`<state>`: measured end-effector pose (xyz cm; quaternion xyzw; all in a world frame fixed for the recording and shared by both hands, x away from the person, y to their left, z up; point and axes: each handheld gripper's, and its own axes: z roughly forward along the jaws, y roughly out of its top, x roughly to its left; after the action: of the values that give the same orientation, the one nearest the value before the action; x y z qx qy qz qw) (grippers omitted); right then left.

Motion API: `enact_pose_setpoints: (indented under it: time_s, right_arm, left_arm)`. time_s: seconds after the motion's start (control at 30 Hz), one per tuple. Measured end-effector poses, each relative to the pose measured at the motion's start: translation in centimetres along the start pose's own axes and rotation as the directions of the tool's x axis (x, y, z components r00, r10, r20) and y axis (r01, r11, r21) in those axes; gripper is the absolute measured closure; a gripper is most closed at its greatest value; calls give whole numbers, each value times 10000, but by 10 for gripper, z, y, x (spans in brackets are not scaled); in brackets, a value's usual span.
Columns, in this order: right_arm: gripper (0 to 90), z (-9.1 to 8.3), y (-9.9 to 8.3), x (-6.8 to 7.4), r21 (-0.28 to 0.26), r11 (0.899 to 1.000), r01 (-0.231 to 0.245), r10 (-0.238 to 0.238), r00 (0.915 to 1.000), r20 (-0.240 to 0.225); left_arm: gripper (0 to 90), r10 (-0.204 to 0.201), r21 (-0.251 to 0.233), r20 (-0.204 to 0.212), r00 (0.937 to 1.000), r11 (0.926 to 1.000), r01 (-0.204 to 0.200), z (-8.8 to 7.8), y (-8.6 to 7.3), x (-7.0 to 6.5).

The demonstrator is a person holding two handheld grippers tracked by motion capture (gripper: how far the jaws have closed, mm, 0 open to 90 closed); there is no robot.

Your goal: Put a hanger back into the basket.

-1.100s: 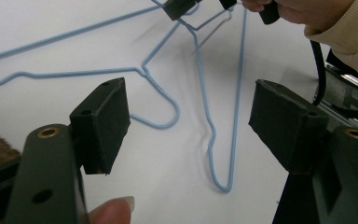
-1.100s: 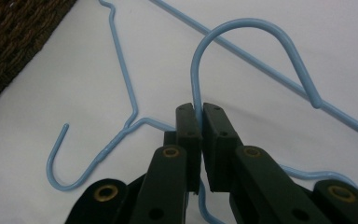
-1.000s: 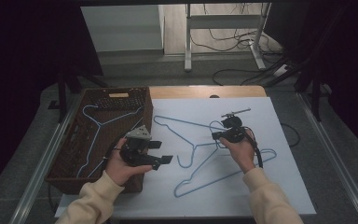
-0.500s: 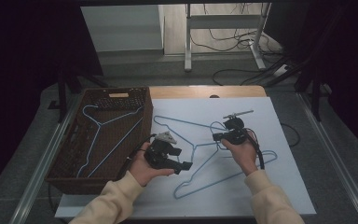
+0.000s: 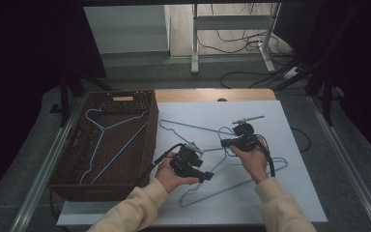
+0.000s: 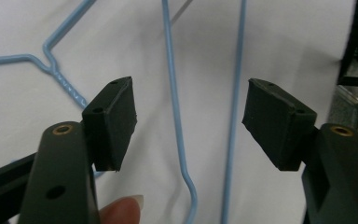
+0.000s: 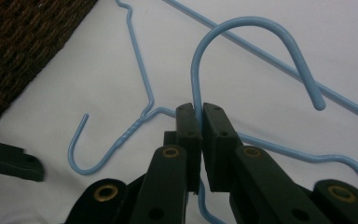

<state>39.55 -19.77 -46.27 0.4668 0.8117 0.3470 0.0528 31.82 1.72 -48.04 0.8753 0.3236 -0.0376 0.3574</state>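
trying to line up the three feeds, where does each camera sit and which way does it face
High view: above the person's side, looking forward and down on the white table; both forearms, left tongs and right tongs show.
Left gripper view: on the left tongs, jaws open over blue hanger wires; a fingertip shows.
Right gripper view: on the right tongs, shut on a hanger hook, basket at its corner.
Shared: blue hangers on the white table.

high: above, facing forward-down | claw views: close, sharing white sheet [image 5: 290, 193]
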Motion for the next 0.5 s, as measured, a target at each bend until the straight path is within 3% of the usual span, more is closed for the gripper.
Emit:
enact_pose_setpoints:
  time_s: [0.27, 0.43, 0.5]
  right_arm:
    - [859, -3, -1, 2, -86, 9999, 53, -54, 10000, -63]
    - [859, -6, -2, 2, -155, 9999, 39, -42, 9998, -180]
    - [859, -6, -2, 2, -158, 9999, -5, 2, 9998, -203]
  left_arm:
    - [433, -358, 338, 20, 9994, 9988, 357, 32, 5, 9]
    - [649, -710, 402, 208, 9973, 9967, 701, 40, 5, 15]
    - [686, -744, 528, 296, 9968, 9960, 728, 41, 4, 16]
